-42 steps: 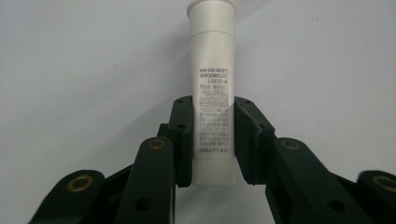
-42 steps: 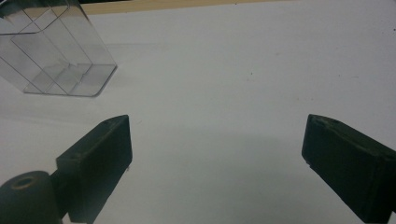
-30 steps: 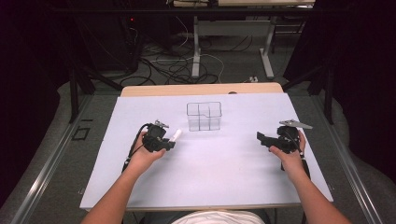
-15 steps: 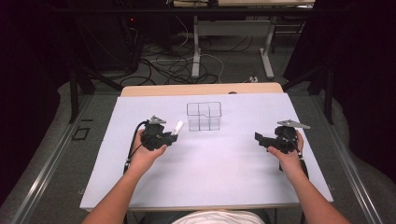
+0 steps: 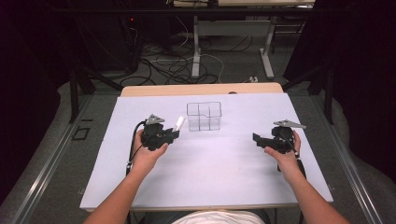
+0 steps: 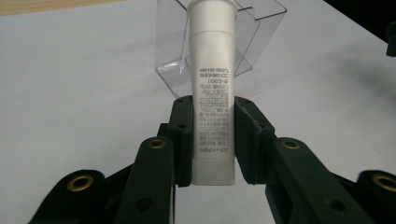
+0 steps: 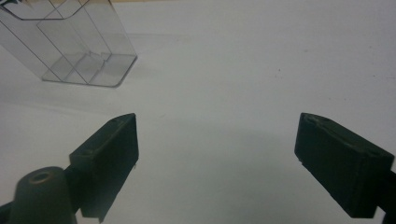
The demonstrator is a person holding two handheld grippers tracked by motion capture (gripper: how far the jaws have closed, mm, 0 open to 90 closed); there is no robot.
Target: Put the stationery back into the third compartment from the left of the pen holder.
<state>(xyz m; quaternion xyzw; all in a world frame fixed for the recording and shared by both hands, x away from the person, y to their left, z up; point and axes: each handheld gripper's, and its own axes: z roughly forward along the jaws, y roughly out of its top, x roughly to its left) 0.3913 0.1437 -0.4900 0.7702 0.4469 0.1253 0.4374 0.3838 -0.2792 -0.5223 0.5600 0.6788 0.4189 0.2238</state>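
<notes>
A white tube (image 6: 211, 88) with small printed text stands gripped between the jaws of my left gripper (image 6: 212, 140), its cap end pointing at the clear plastic organizer (image 6: 219, 42). From the high view the tube (image 5: 179, 123) juts out of the left gripper (image 5: 173, 134) just left of the clear organizer (image 5: 204, 115), which has divided compartments. My right gripper (image 5: 256, 138) hovers over the white table at the right, jaws wide apart with nothing between them (image 7: 217, 154). The organizer (image 7: 70, 42) sits ahead and to the left in the right gripper view.
The white table top (image 5: 210, 172) is bordered by a wooden strip (image 5: 201, 88) at the far edge. Beyond it are table legs and cables (image 5: 187, 65) on the floor. The person's forearms enter from the bottom.
My left gripper has carried the tube forward and right, closer to the organizer's left side. The right gripper has barely moved.
</notes>
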